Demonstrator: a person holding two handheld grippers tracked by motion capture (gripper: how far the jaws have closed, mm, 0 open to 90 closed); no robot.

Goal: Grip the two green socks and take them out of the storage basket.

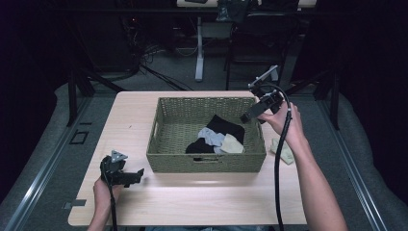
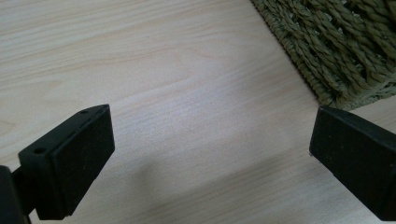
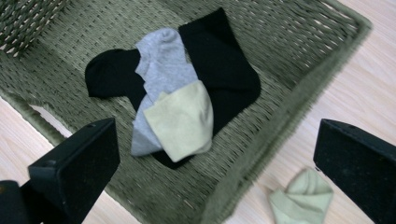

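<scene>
Pale wood-grain table (image 1: 192, 202) carries everything, with one woven basket (image 1: 169, 144) sitting near its middle.

At about eight o'clock from the basket, the left gripper (image 1: 137, 174) rests low by the near-left part of the tabletop, held in the person's left hand (image 1: 103, 190). In the left gripper view its jaws stand wide apart with only bare wood between them; it holds nothing. The basket's near corner (image 2: 336, 56) shows at roughly one o'clock in that view, just beyond the jaw on that side and not touching it.

Inside the basket, toward its right half, lies a small heap of socks: a black sock (image 3: 219, 65) spread widest underneath, a second black sock (image 3: 109, 74) at about nine o'clock from it, one grey sock (image 3: 166, 70) across them, and one pale green sock (image 3: 182, 119) on top at the heap's near edge. That makes four pieces in the basket, though the two black shapes may be one garment; I cannot tell.

At about two o'clock from the basket, the right gripper (image 1: 250, 115) hovers above the right rim, held in the right hand (image 1: 284, 122). Its jaws are spread wide and grip nothing.

One more pale green sock (image 1: 284, 151) lies on the table just outside the basket's right wall, at about four o'clock.
</scene>
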